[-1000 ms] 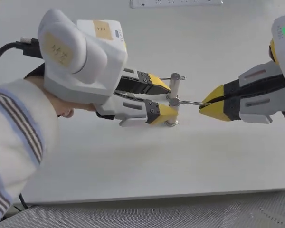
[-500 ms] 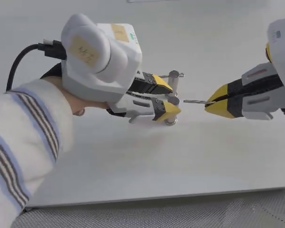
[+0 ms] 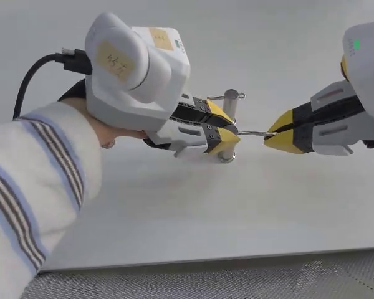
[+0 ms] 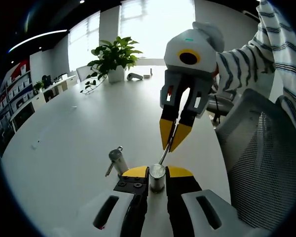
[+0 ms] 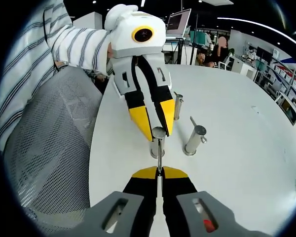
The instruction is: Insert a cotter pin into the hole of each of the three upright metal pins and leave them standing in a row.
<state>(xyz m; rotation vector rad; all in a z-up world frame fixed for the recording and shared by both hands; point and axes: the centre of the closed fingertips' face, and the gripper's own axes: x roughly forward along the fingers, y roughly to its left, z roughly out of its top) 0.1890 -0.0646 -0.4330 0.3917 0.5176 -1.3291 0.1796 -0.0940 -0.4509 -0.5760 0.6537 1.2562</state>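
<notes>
The left gripper (image 3: 228, 131) clamps its jaws on a metal pin (image 5: 159, 140) standing on the desk (image 3: 174, 212), steadying it so its hole faces right. A second pin (image 3: 230, 101) just behind looks already fitted. The cotter pin (image 3: 252, 132) lies level, tip at that hole, pinched in the right gripper's (image 3: 269, 135) jaws for a straight push.

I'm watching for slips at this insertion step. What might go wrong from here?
1. The thin cotter pin in the right claw may miss the hole and bend against the metal pin that the left claw clamps.
2. A hard push could tip that pin, or knock the neighbouring pin.
</notes>
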